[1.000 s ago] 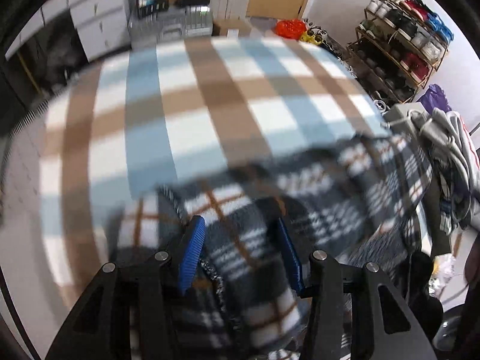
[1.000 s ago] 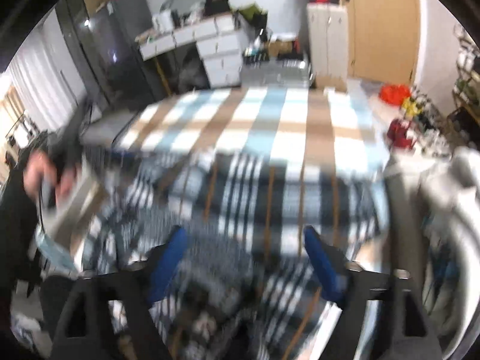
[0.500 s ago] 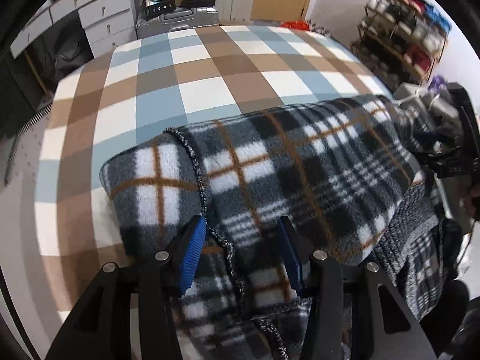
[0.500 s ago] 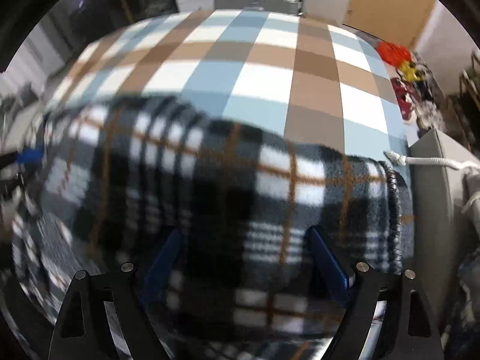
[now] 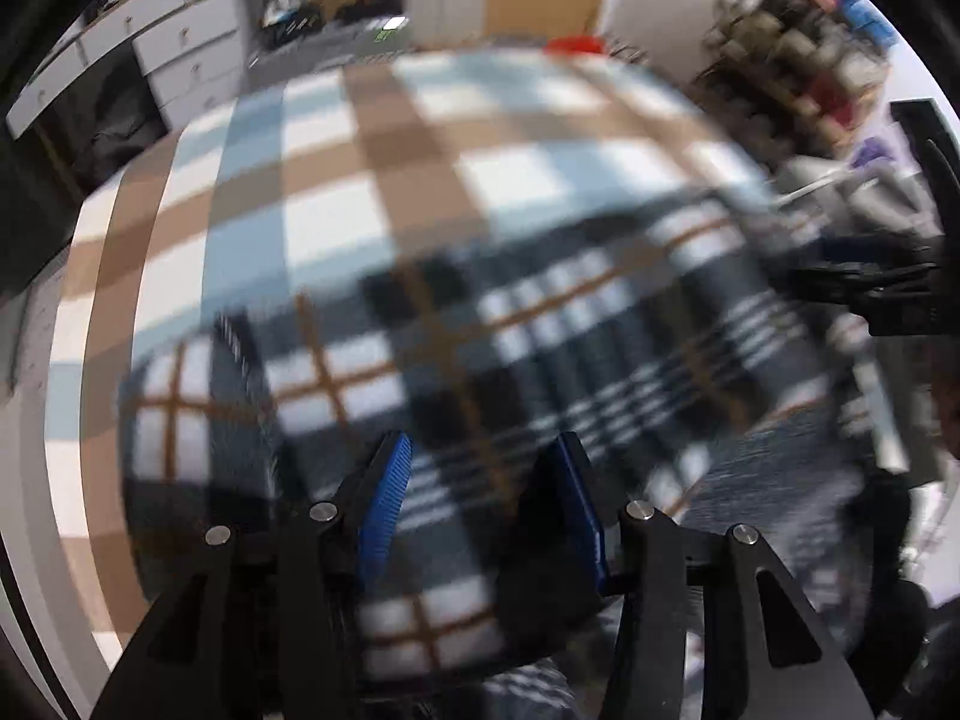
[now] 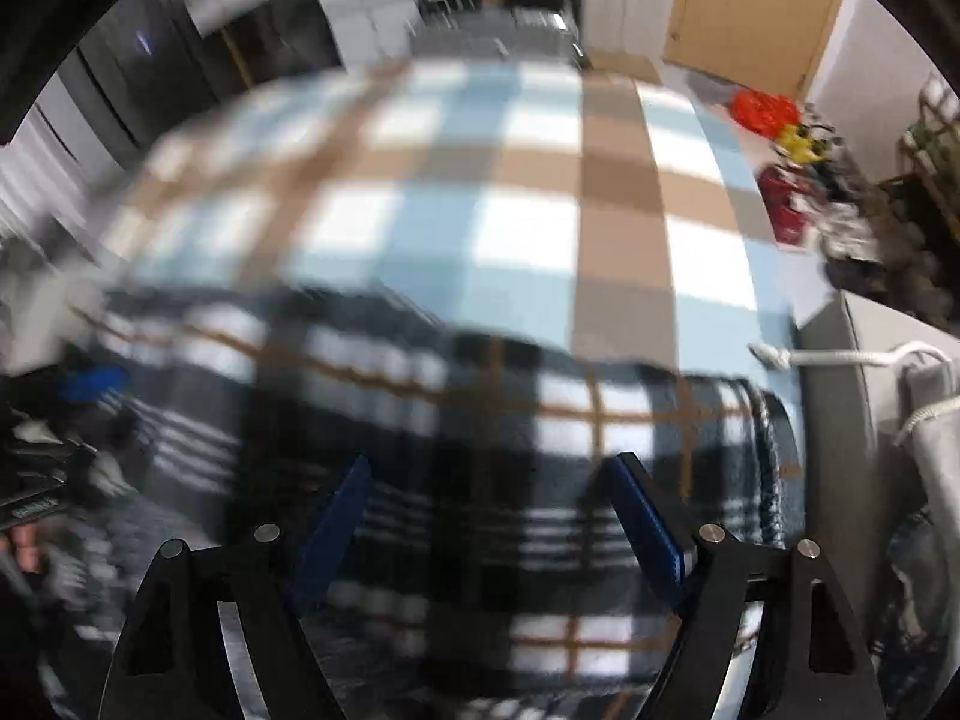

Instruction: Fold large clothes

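checked bedspread (image 5: 372,192) under plaid blanket (image 5: 540,348), left claw (image 5: 480,498) clamped on it, right claw (image 6: 486,516) closing around it

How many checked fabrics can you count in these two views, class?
2: the dark plaid fleece lies nearest the grippers, folded, on the blue, brown and white checked cloth covering the surface. Others may be hidden.

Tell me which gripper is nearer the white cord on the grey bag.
Right. The right gripper is over the end of the plaid fleece just beside the white cord; the left gripper is at the opposite end, far from it.
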The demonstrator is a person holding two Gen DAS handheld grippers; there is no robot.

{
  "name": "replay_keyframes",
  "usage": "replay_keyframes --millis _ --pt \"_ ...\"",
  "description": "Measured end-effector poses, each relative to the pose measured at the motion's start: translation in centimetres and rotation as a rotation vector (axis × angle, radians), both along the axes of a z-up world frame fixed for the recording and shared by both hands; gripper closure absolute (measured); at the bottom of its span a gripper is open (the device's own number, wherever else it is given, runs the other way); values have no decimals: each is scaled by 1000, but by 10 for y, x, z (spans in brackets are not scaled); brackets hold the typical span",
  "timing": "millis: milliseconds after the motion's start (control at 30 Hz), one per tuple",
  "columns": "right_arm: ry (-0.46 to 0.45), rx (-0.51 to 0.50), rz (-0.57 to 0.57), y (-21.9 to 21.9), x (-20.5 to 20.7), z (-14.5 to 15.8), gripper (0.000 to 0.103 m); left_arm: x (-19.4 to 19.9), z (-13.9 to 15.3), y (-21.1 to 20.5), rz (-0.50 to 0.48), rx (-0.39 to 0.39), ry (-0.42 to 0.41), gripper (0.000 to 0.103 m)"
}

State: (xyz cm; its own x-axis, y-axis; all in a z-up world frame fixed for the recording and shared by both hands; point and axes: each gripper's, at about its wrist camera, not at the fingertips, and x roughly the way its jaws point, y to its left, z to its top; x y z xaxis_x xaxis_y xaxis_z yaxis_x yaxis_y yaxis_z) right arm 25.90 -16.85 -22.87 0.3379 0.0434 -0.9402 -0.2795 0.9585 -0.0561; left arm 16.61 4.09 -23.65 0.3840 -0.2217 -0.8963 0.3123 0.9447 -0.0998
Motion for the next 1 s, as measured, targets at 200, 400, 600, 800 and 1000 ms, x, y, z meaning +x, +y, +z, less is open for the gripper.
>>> replay_keyframes --millis 200,400,600,800,1000 --pt "19 -5 -2 -11 5 -22 5 6 -4 8 12 -50 10 60" --pt "10 -10 -6 -9 17 -29 0 25 -5 3 -27 -2 37 58" --pt "-43 26 0 -6 35 -29 0 47 -6 -1 -58 58 8 57" --pt "-147 66 16 -7 57 -26 0 84 -7 2 -52 86 -19 57" --pt "-143 273 -33 -36 16 11 13 80 4 -6 -23 162 -48 56"
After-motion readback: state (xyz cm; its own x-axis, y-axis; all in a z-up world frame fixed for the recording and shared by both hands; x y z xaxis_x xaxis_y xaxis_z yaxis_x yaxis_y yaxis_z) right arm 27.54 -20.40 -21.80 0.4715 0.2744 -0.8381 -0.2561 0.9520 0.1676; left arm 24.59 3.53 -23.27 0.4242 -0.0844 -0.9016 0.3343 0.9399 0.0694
